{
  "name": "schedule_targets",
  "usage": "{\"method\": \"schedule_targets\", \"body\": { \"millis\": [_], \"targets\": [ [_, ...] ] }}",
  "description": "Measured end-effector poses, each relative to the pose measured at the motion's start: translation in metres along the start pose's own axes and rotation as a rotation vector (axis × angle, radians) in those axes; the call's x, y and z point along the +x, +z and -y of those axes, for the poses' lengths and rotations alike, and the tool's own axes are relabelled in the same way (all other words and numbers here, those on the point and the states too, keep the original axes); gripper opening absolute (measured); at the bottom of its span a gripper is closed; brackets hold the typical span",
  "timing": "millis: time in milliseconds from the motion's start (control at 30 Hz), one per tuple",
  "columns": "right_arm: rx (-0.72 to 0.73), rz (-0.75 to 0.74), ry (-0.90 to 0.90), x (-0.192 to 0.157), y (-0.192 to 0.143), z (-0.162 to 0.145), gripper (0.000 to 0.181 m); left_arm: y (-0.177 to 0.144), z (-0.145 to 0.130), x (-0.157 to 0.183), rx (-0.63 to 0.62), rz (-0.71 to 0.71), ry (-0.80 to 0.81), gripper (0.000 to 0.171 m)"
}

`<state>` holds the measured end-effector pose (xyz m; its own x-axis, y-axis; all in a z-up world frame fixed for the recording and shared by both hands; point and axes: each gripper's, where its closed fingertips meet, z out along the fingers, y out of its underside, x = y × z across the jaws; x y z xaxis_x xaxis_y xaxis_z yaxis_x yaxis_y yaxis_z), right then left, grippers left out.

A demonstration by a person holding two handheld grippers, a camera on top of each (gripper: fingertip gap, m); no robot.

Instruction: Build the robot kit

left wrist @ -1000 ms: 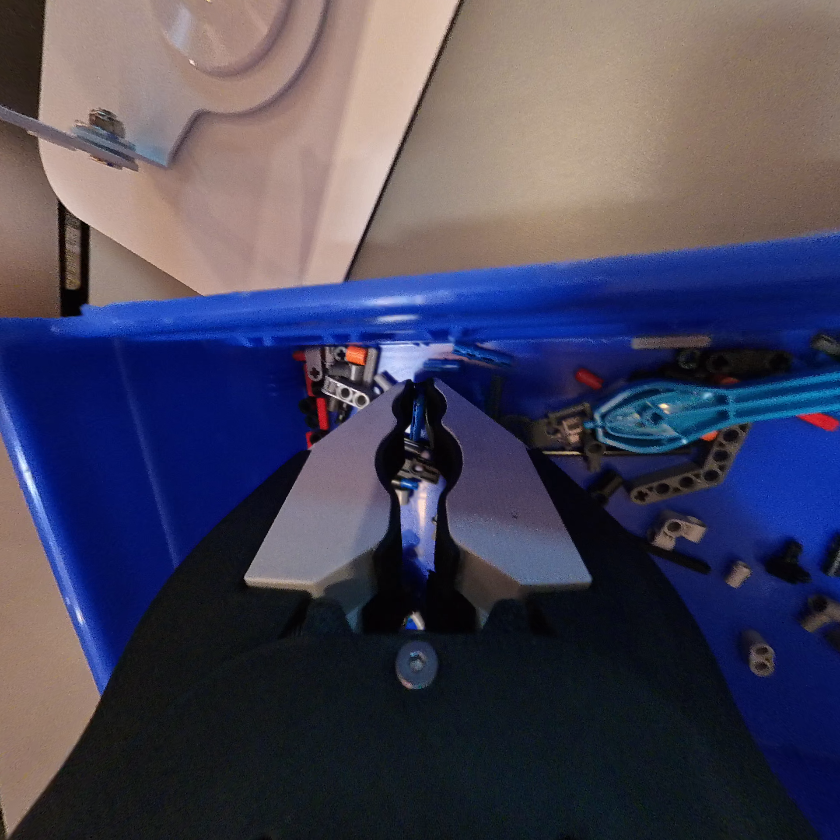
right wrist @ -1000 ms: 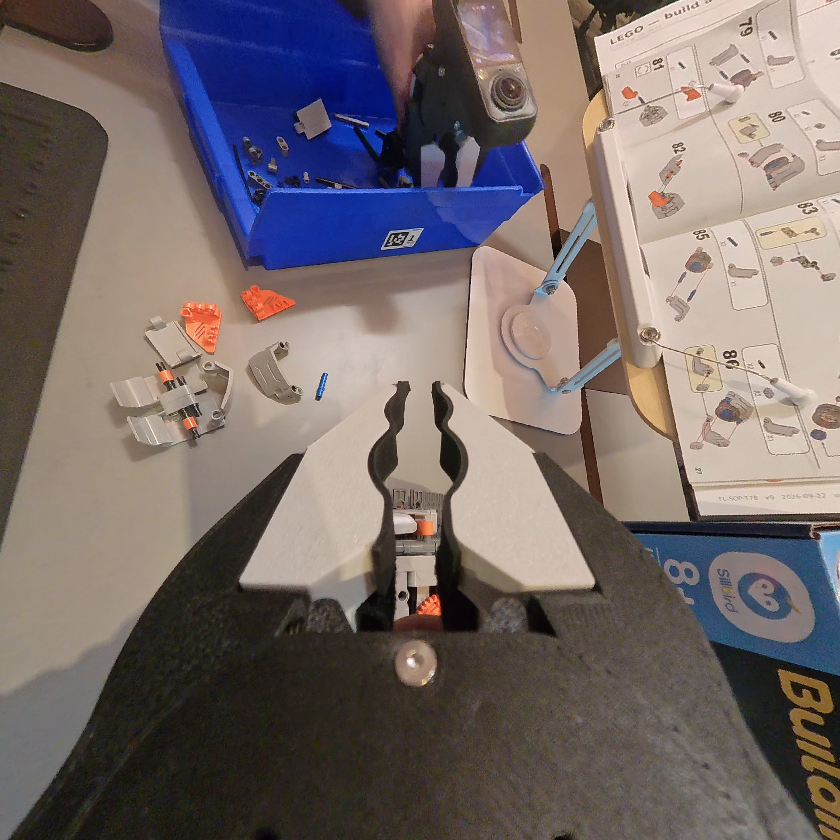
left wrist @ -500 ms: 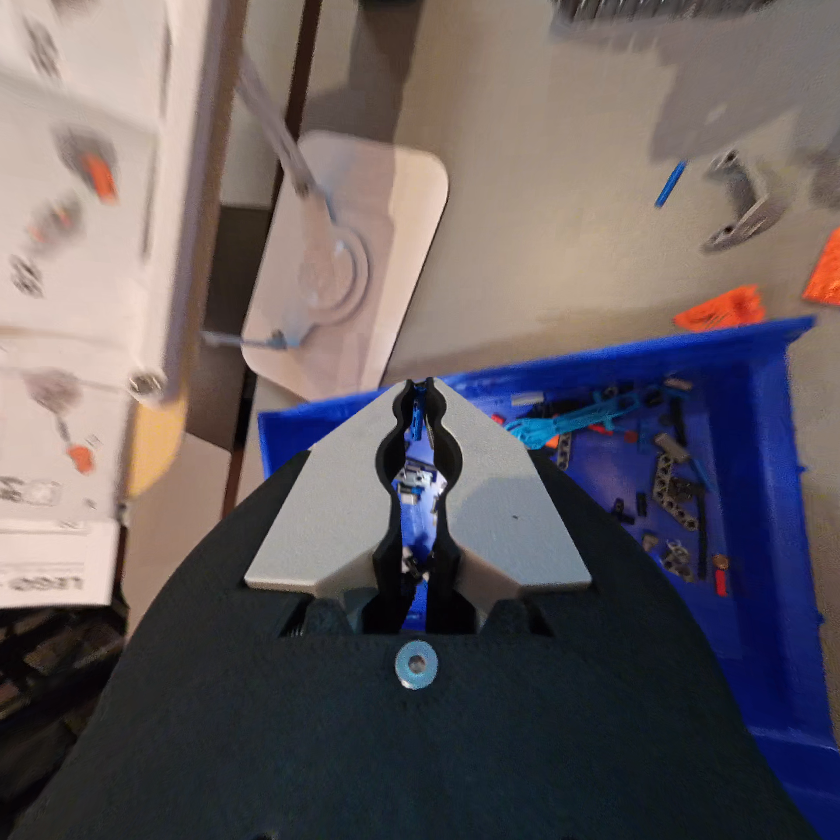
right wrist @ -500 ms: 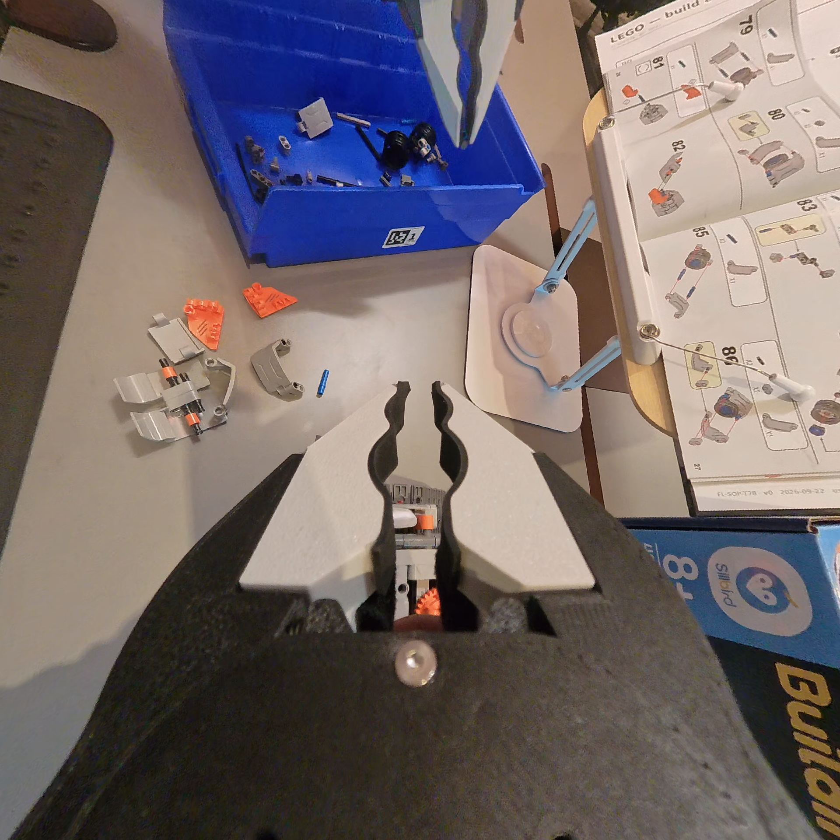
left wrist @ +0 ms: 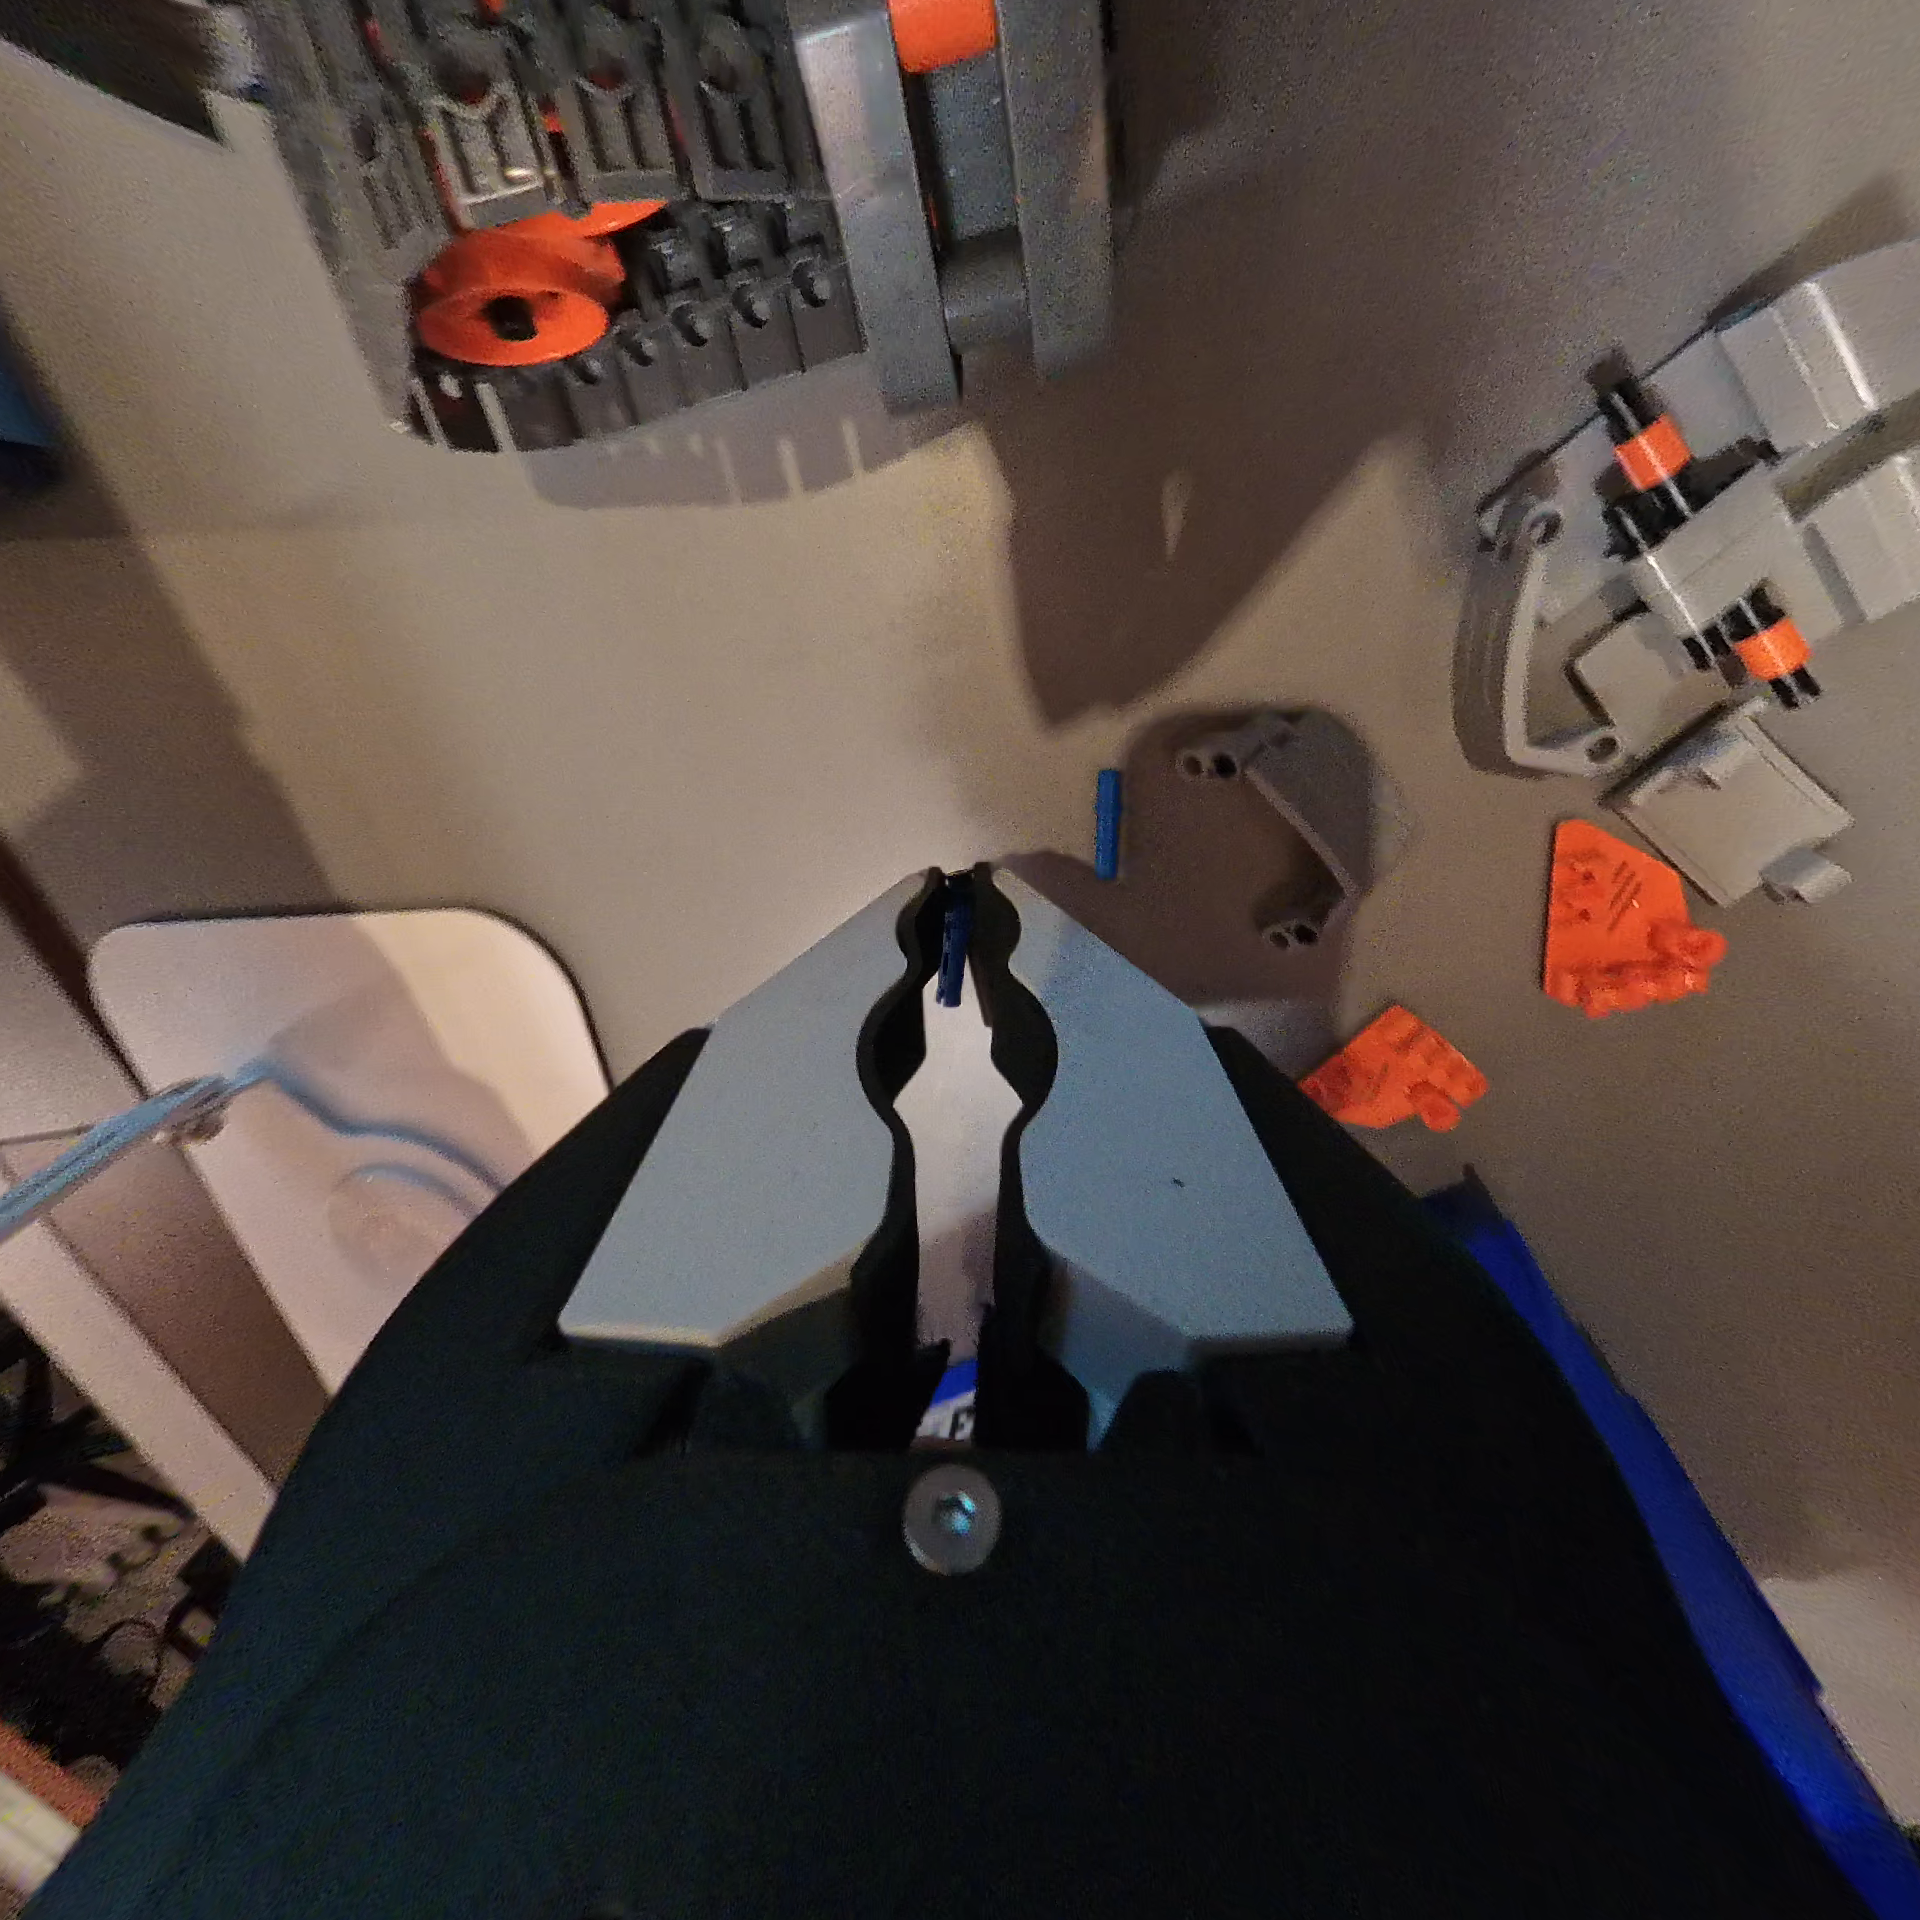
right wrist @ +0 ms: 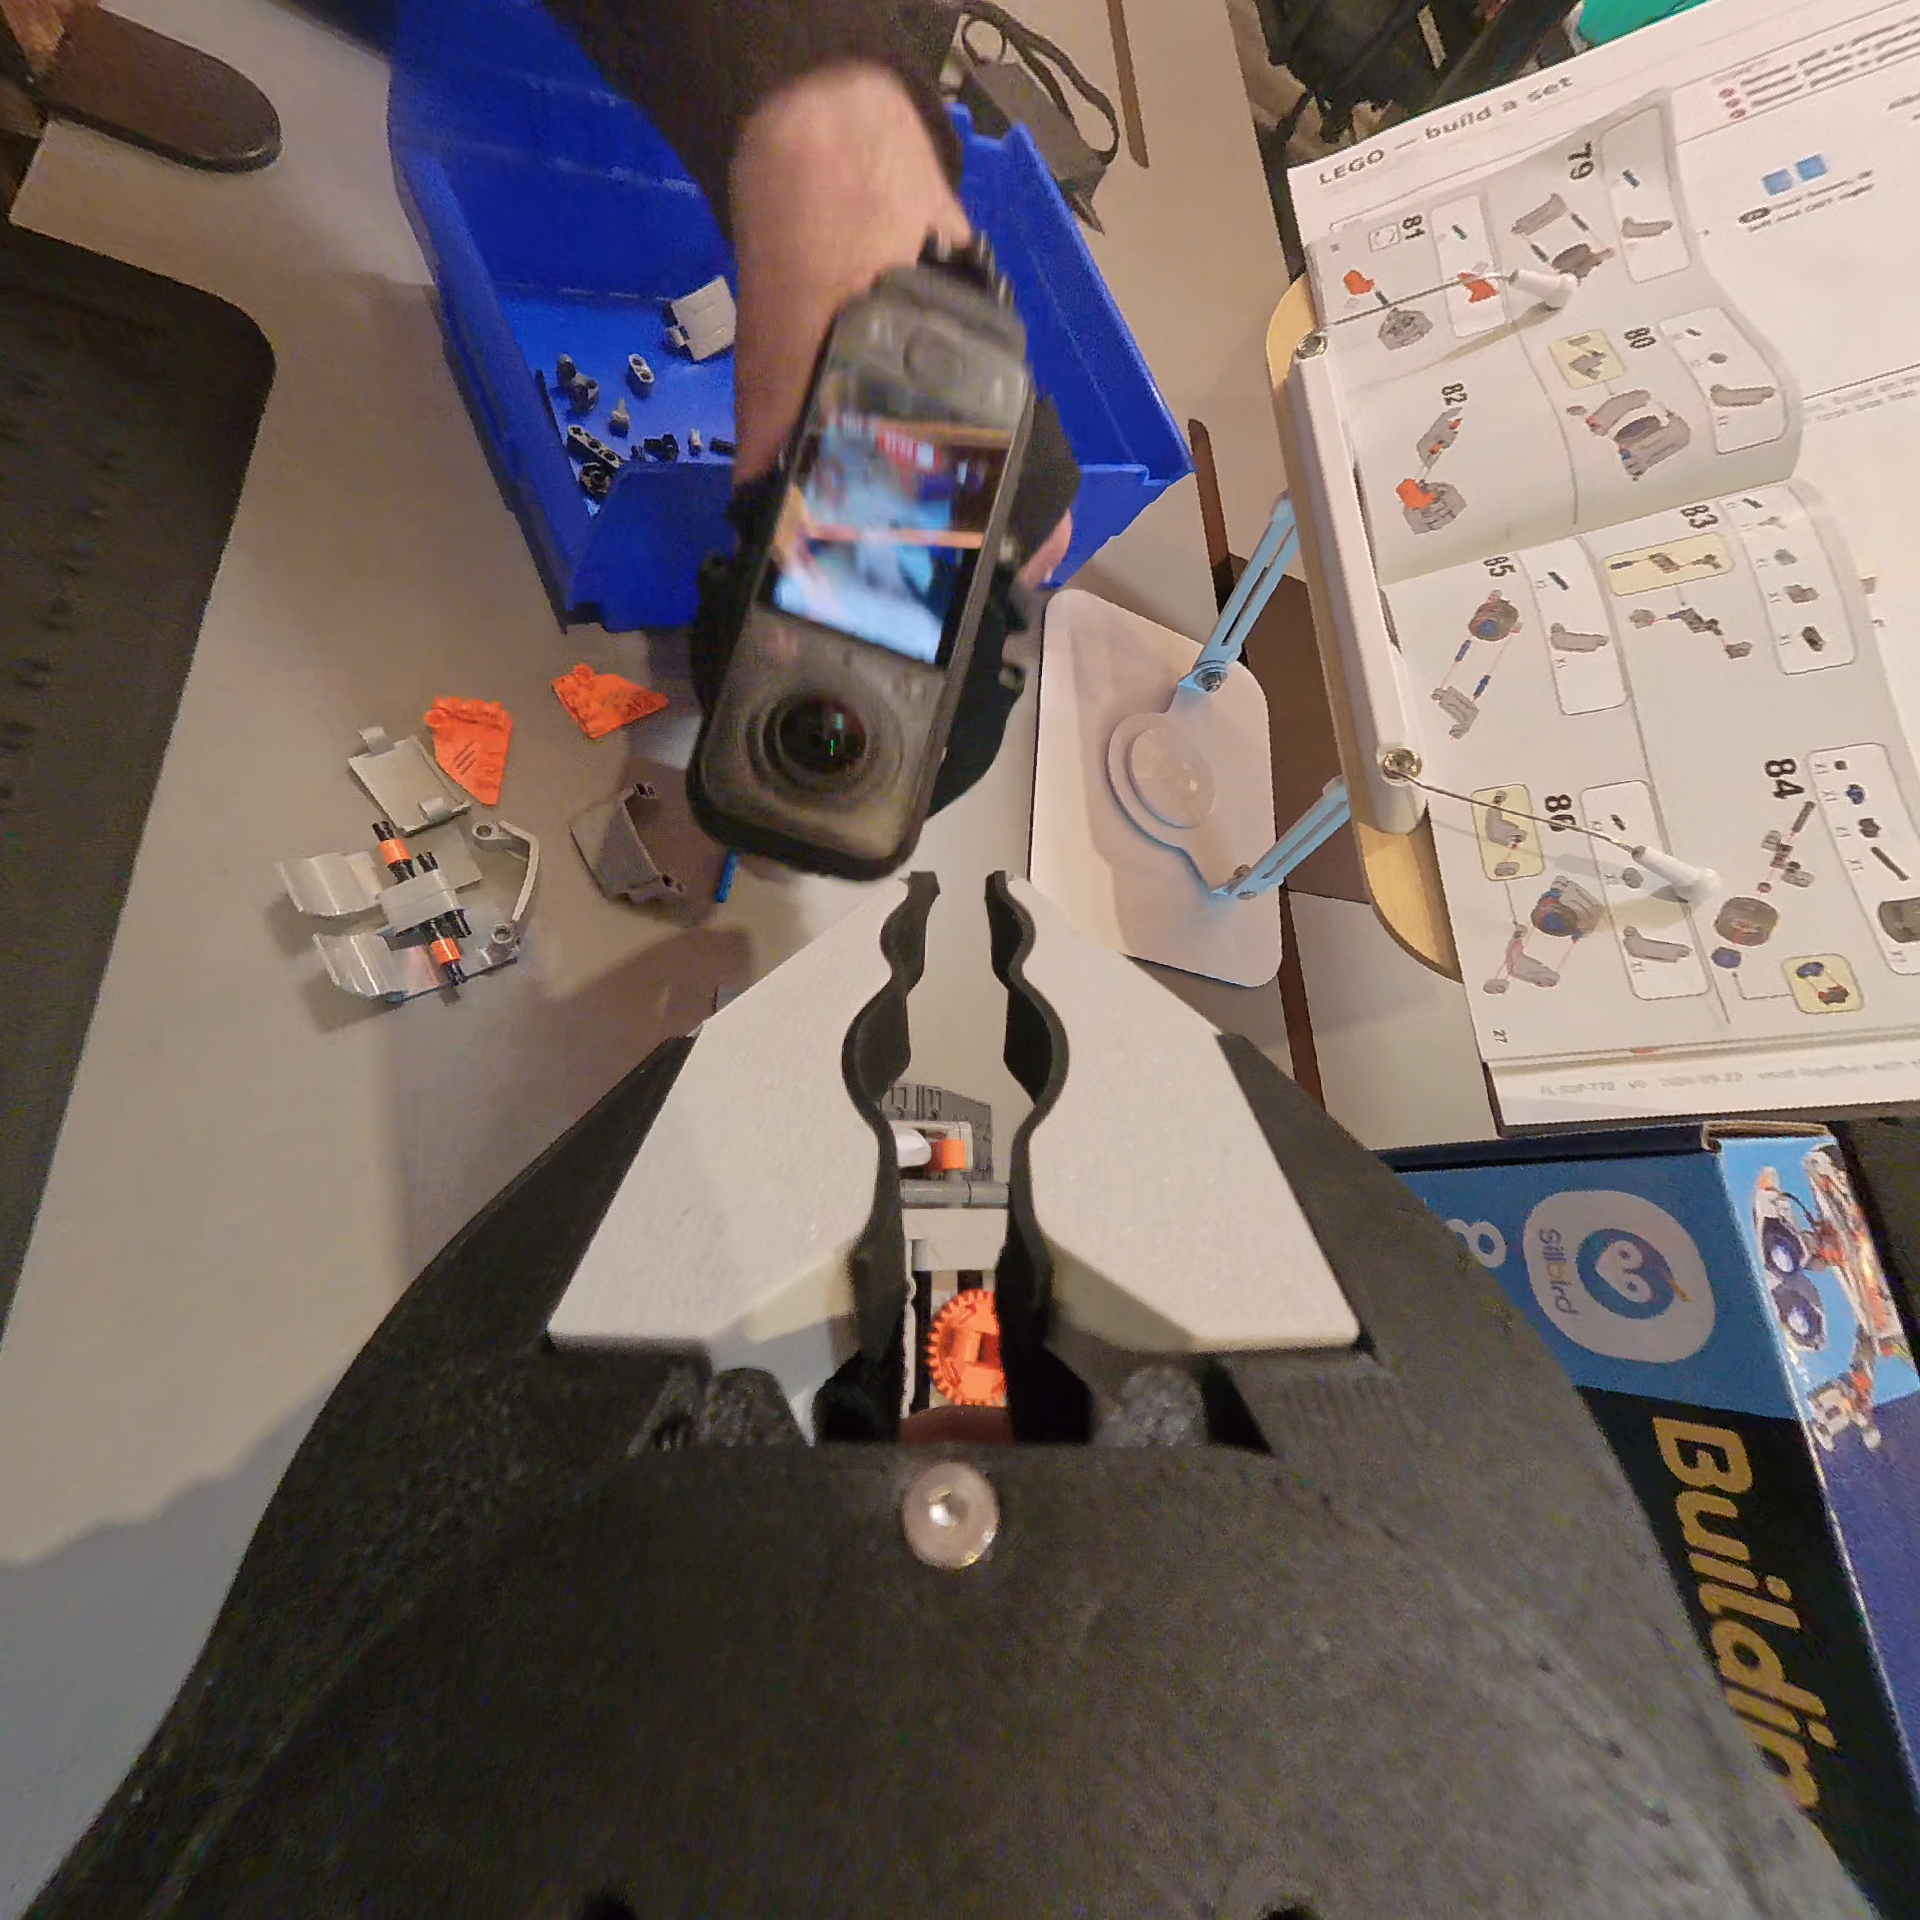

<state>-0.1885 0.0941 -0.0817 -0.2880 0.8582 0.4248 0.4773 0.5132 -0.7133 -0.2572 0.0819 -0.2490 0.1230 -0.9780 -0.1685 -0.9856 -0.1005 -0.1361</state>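
Note:
My left gripper is shut on a small blue pin pinched upright at its tips, above the table. It hovers near a loose blue pin and a grey curved panel. My right gripper is shut on a grey and orange tracked model, held deep between its jaws, with the tips slightly apart. The model also shows in the left wrist view, ahead of the left gripper. The left gripper's camera body and a hand sit just beyond my right fingertips.
A blue bin with several small parts stands behind the left gripper. Orange pieces and a grey sub-assembly lie on the table's left. An instruction booklet on a stand with a white base and a box are on the right. Across from one pair of fingers to the other is roughly 20 centimetres.
My left gripper has lifted out of the blue bin with the blue pin and moved over the table toward the right gripper and its model. The right gripper has stayed put.

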Motion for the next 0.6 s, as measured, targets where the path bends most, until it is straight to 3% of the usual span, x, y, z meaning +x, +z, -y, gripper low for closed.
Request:
{"method": "schedule_targets", "body": {
  "millis": [133, 333, 500, 600],
  "targets": [
    [-0.001, 0.005, 0.0, 0.0, 0.0, -0.001, 0.009, 0.032, -0.001, 0.015, -0.055, -0.091, 0.018, 0.003],
    [-0.008, 0.013, 0.005, 0.001, 0.002, -0.005, 0.009, 0.03, 0.015, 0.035, 0.015, -0.202, -0.009, 0.006],
    [-0.006, 0.005, 0.009, 0.003, -0.001, -0.005, 0.009, 0.01, 0.03, 0.03, 0.121, -0.145, -0.03, 0.033],
    [-0.004, 0.0, 0.012, 0.004, -0.002, -0.006, 0.009, -0.014, 0.036, 0.024, 0.194, -0.081, -0.04, 0.035]
  ]
}}
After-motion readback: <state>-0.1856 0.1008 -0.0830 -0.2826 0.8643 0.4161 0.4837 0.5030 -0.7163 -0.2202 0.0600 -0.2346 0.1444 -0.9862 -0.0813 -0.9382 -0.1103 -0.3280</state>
